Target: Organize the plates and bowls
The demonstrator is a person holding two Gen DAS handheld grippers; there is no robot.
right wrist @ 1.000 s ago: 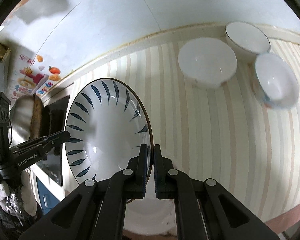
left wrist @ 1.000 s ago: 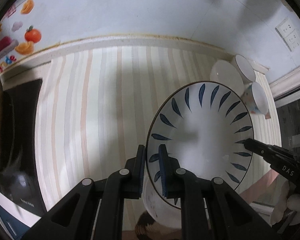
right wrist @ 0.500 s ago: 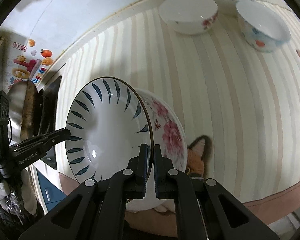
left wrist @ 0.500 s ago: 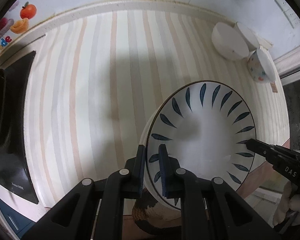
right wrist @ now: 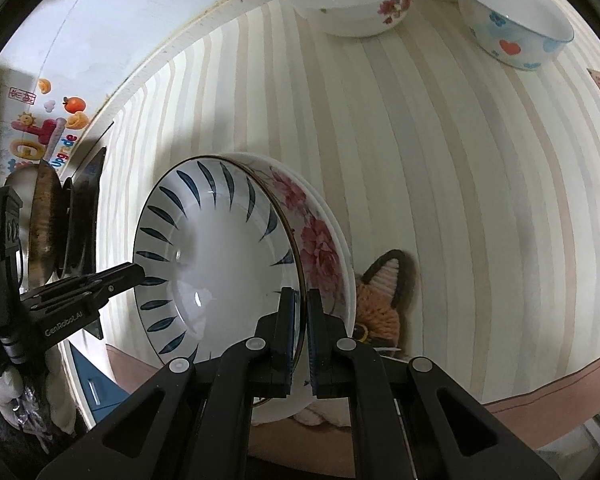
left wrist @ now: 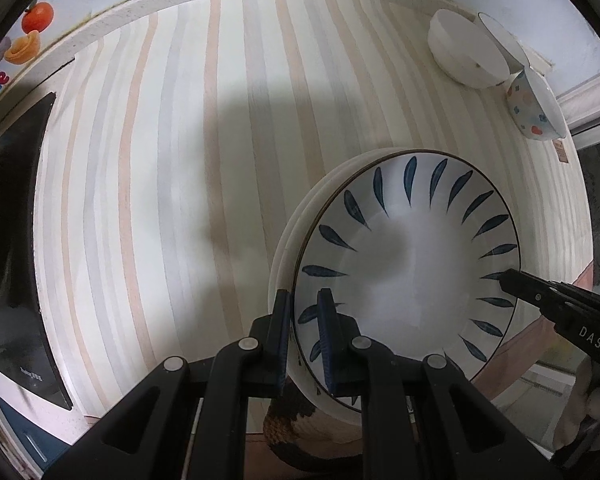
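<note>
I am holding the leaf plate (left wrist: 412,280) by opposite rims: my left claw (left wrist: 303,332) is gripping one edge, my right claw (right wrist: 299,320) is clamping the other. The plate is sitting just over the rose plate (right wrist: 320,236), on the striped worktop (left wrist: 180,160); I cannot tell whether they are touching. A knitted fox mat (right wrist: 384,300) is peeking out beside the stack. Three bowls (right wrist: 352,0) are standing well apart at the far edge.
</note>
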